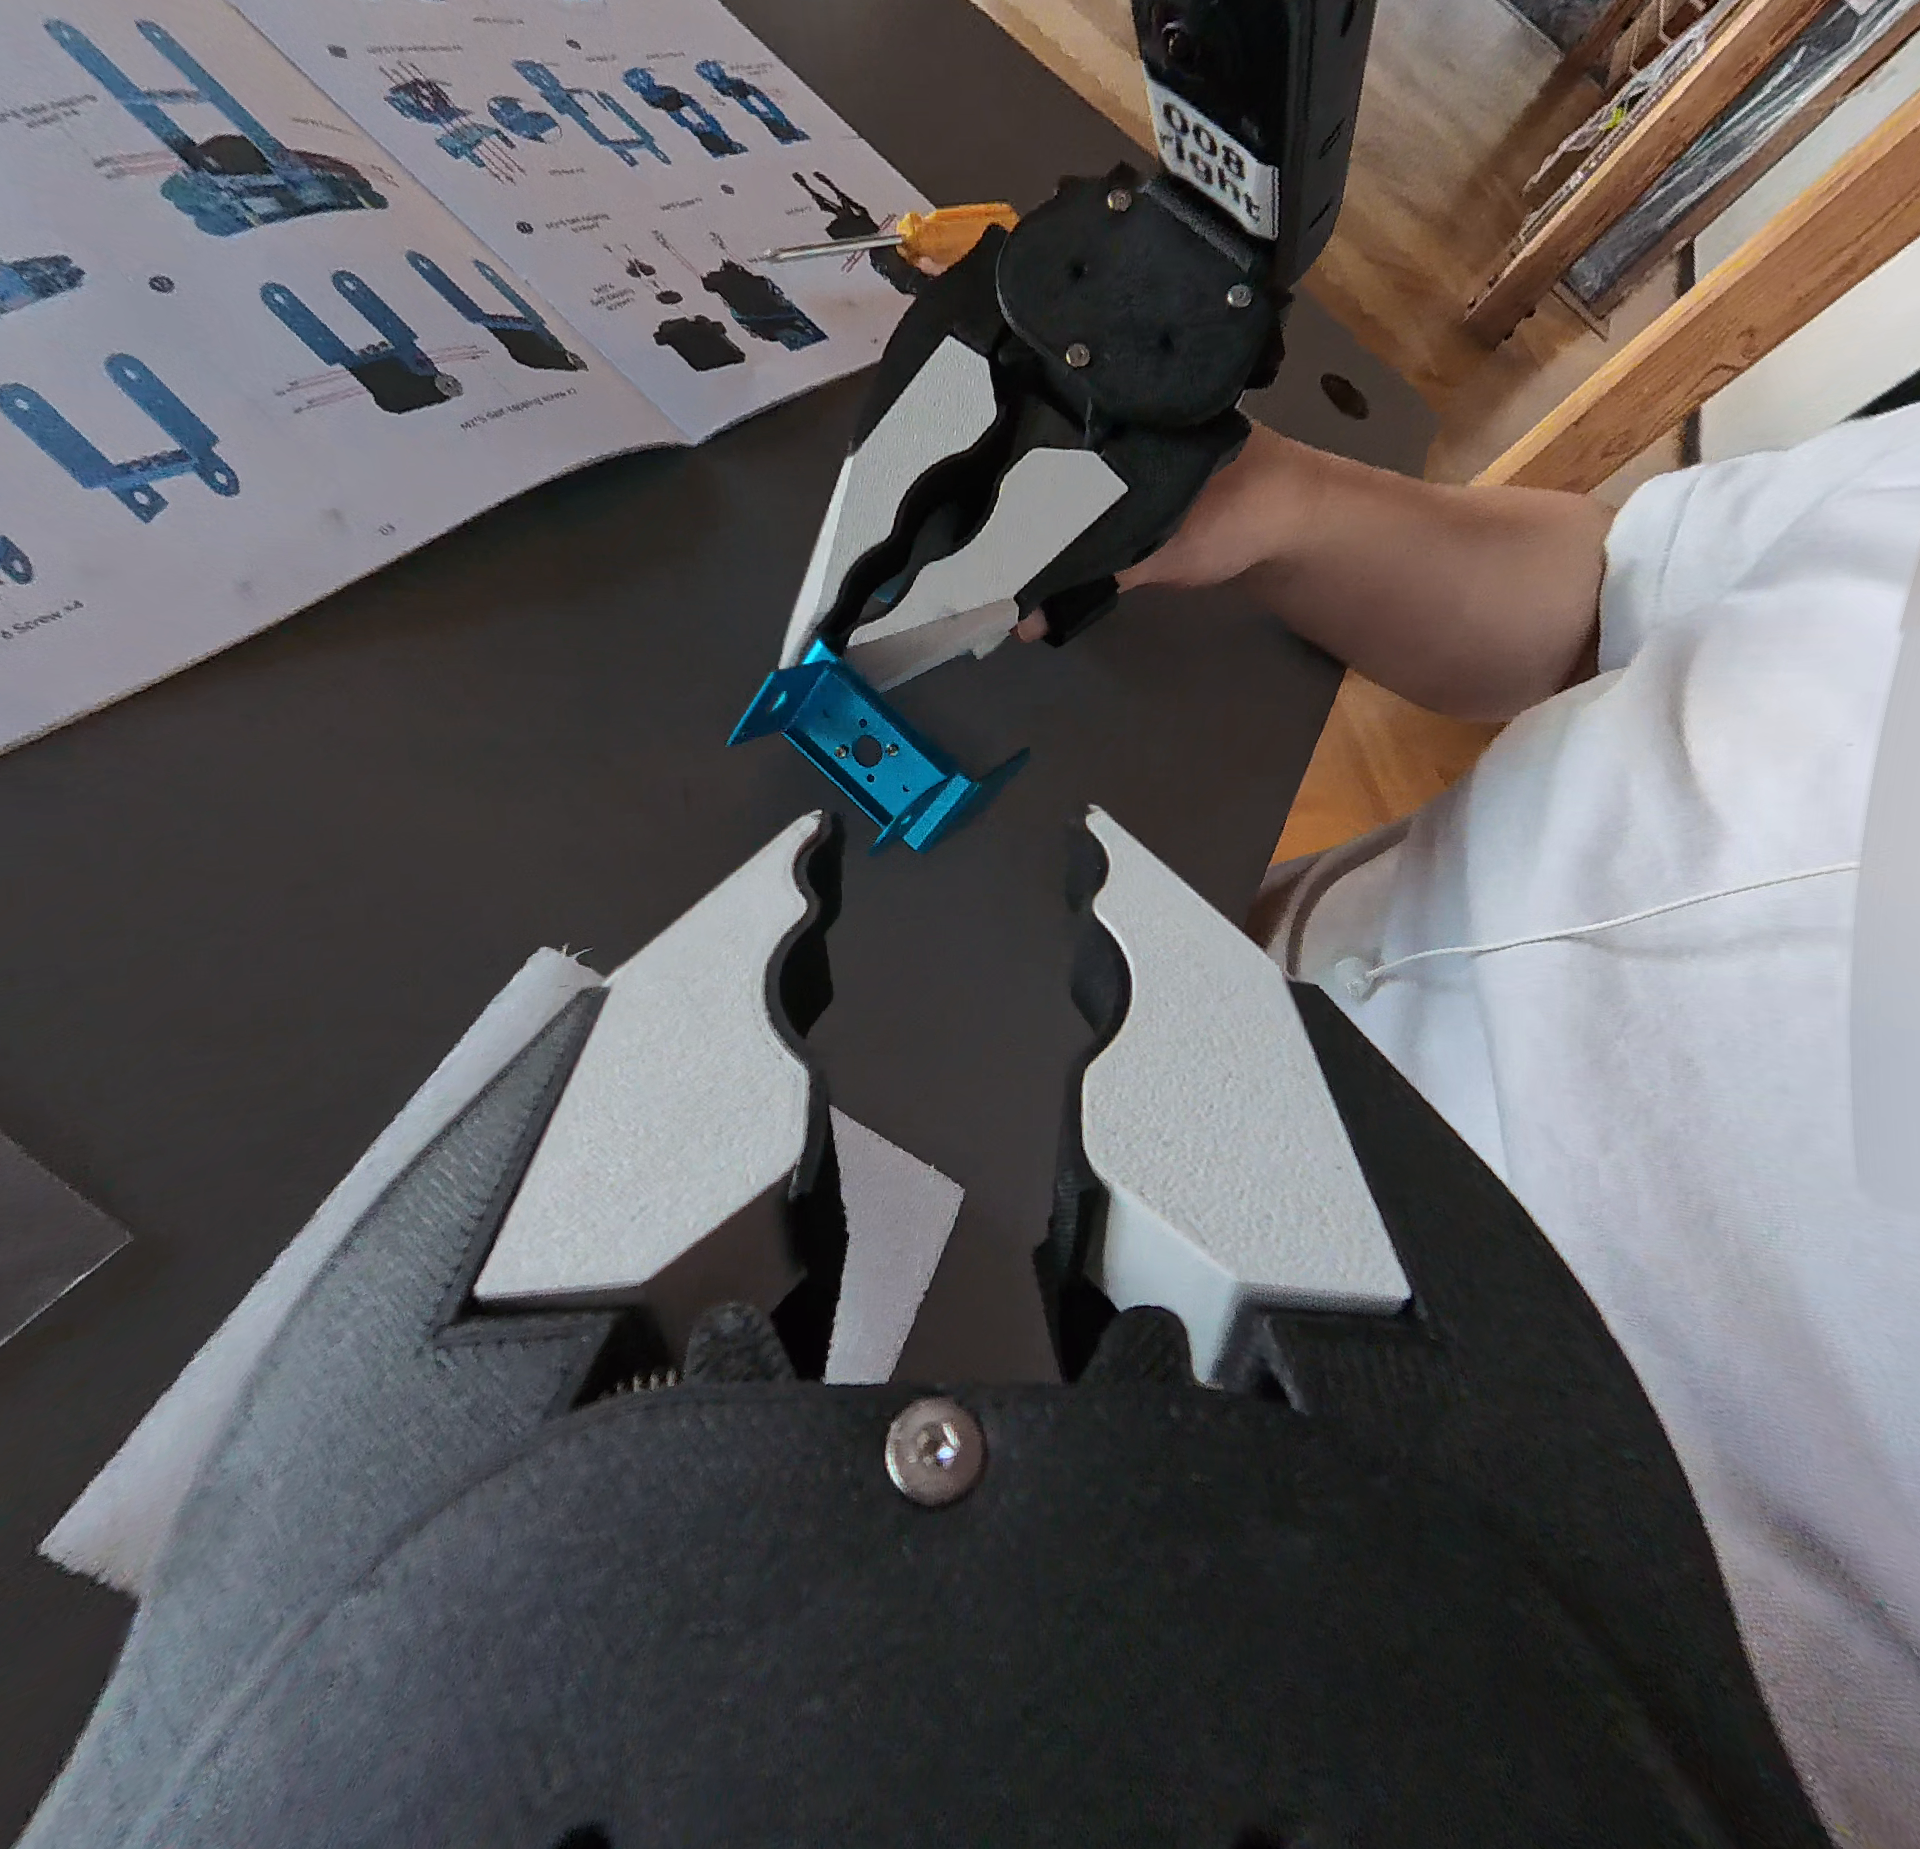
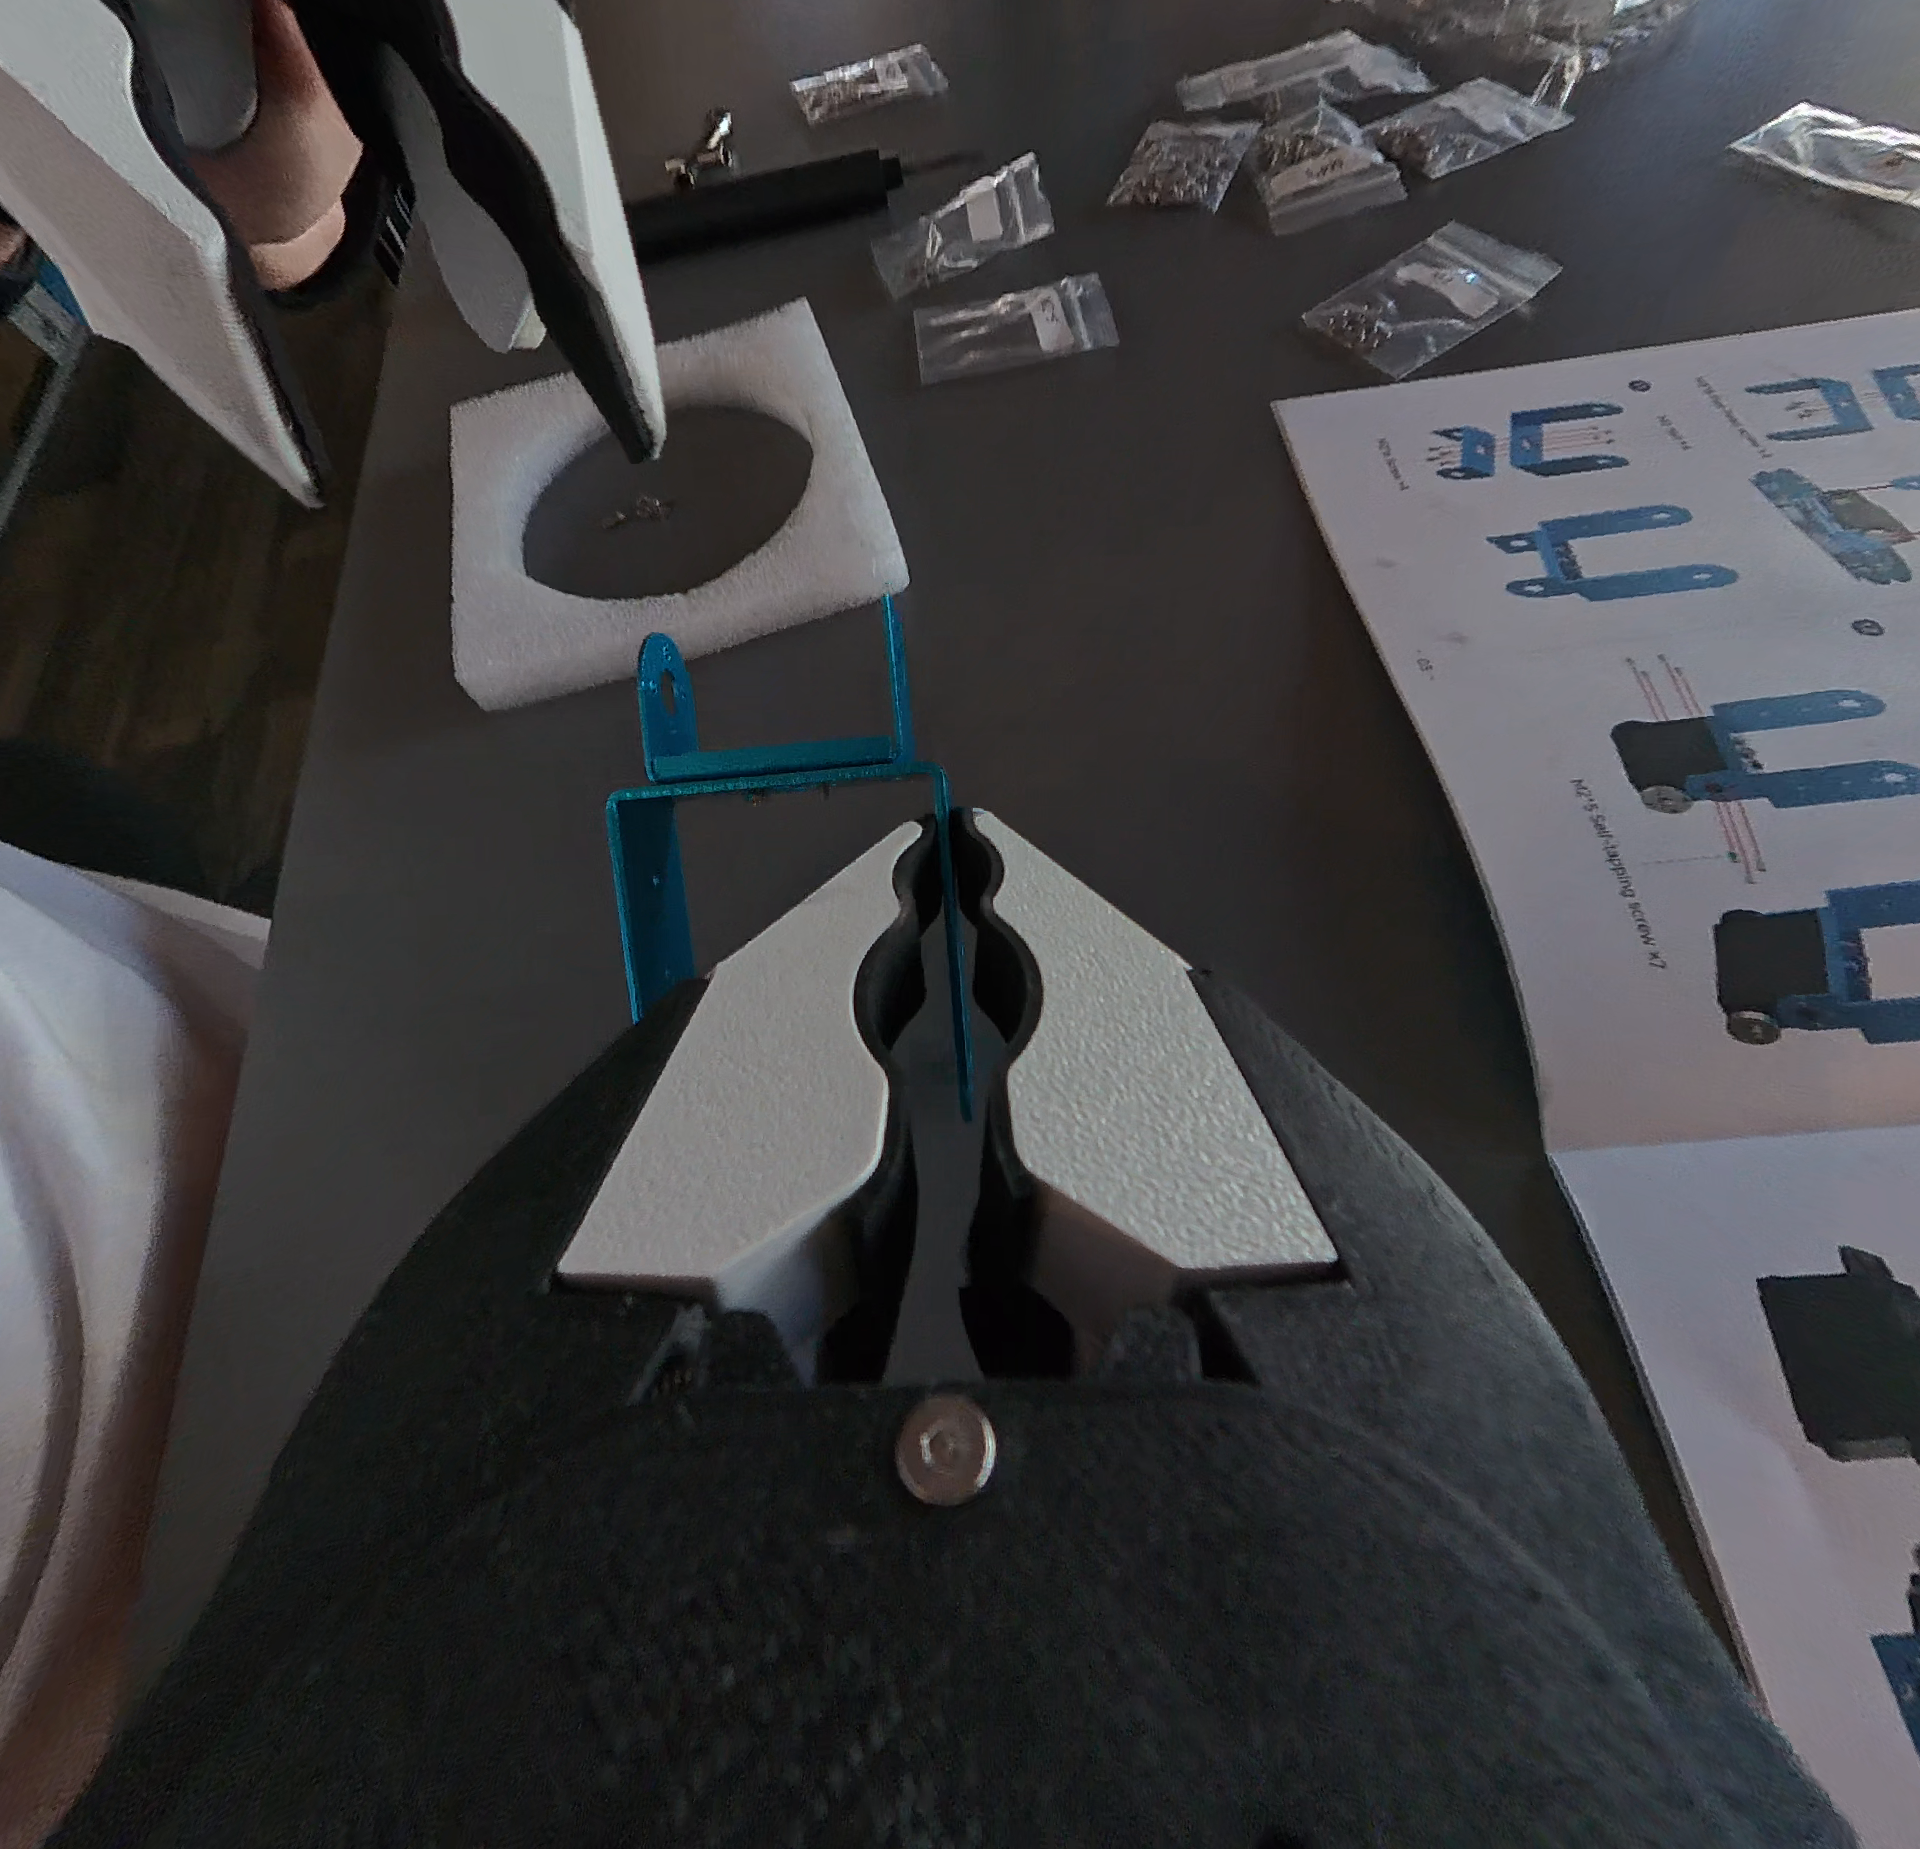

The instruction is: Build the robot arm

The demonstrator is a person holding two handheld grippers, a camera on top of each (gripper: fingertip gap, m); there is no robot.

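Nearest the lens in the left wrist view: left gripper [image 1: 951, 828], released, jaws standing well apart, nothing between them, poised just short of the blue bracket assembly [image 1: 878, 755] at 12 o'clock. In the right wrist view, right gripper [image 2: 948, 823] clenched on one thin side wall of that blue assembly [image 2: 774, 760], metal edge sandwiched between the dark wavy pads and carried clear above the dark table [image 2: 1091, 604]. Pinched by a flange, probably so the holed faces stay exposed toward the other tool (a judgement only).

Largest to smallest around it: table; open instruction sheets [image 2: 1621, 739] at 3 o'clock, spread flat and print-side up, likely for easy reference; white foam square [image 2: 675, 511] with a round cut-out at 11 o'clock, a few tiny screws [image 2: 636, 514] corralled inside, presumably to stop rolling; small clear bags of hardware [image 2: 1429, 293] at 1 o'clock; black cylindrical tool [image 2: 764, 204] at 12.

Left view only: right gripper [image 1: 831, 646] from outside, gloved hand [image 1: 1132, 511], white-sleeved arm, orange-handled screwdriver [image 1: 914, 236] at 12 o'clock on the paper. Right view only: foam, bags, and two U-brackets seemingly joined back to back.
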